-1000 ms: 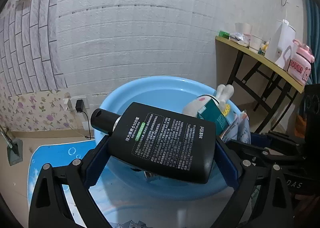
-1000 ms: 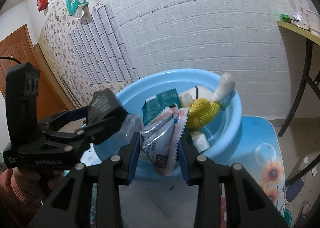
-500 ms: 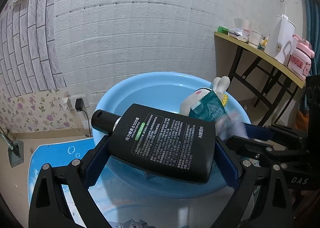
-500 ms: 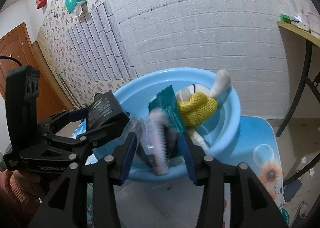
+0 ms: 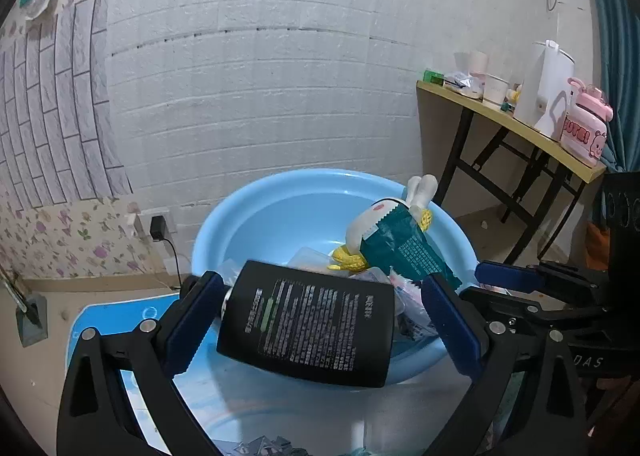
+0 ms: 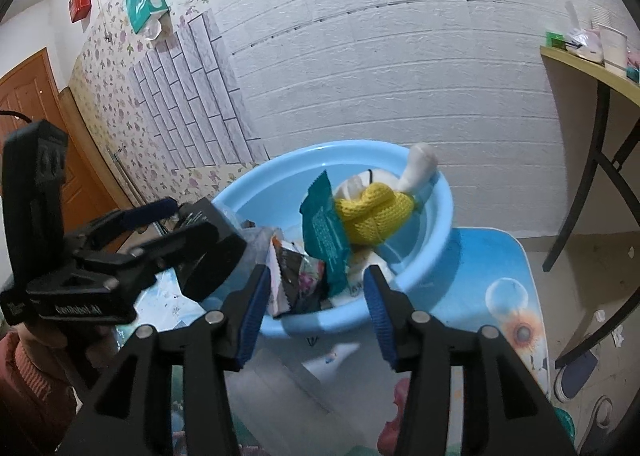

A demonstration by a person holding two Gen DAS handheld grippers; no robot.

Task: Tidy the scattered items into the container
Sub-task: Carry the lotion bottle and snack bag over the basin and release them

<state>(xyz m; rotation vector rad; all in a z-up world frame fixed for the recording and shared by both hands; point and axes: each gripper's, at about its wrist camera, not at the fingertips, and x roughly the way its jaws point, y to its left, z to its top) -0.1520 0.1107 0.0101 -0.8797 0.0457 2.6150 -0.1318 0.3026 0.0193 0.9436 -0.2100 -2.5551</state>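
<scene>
Foil snack packets (image 6: pixel 298 276) have dropped into the blue basin (image 6: pixel 436 216); right gripper (image 6: pixel 316 310) now empty, jaws parted; left gripper (image 5: pixel 320 320) still clamps the black bottle (image 5: pixel 308 324).

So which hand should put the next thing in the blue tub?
Probably the left. The left gripper already has the black bottle between its fingers, right over the blue tub's near rim. The right gripper is open and empty, its snack packets already inside.
</scene>
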